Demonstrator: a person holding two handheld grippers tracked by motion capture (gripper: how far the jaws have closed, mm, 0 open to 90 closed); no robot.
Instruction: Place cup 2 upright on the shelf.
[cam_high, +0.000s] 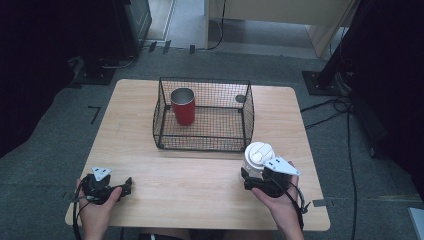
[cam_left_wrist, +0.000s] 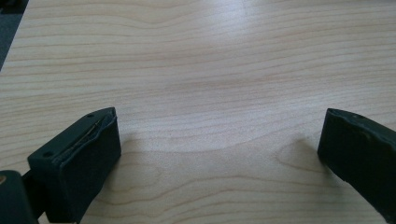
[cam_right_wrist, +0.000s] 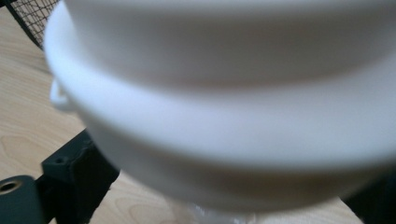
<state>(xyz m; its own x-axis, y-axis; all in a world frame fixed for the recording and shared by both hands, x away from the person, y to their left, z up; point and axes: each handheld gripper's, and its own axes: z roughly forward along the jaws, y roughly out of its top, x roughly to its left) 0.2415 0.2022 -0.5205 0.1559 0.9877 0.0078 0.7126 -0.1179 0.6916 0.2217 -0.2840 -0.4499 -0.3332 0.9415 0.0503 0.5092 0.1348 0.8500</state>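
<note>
A clear cup with a white lid (cam_high: 258, 154) is at the right front of the table, just outside the wire basket's front right corner. My right gripper (cam_high: 254, 173) is shut on it, a black jaw on either side of its lower body. In the right gripper view the white lid (cam_right_wrist: 224, 102) looms very close and blurred, and the gripper (cam_right_wrist: 224, 191) holds the cup beneath it. My left gripper (cam_high: 128, 184) rests at the front left of the table. Its jaws stand wide open (cam_left_wrist: 219, 135) over bare wood with nothing between them.
A black wire basket (cam_high: 205, 80) stands at the middle back of the wooden table (cam_high: 200, 180), with a red metal cup (cam_high: 183, 106) upright in its left part. Dark stands and cables lie on the floor around the table.
</note>
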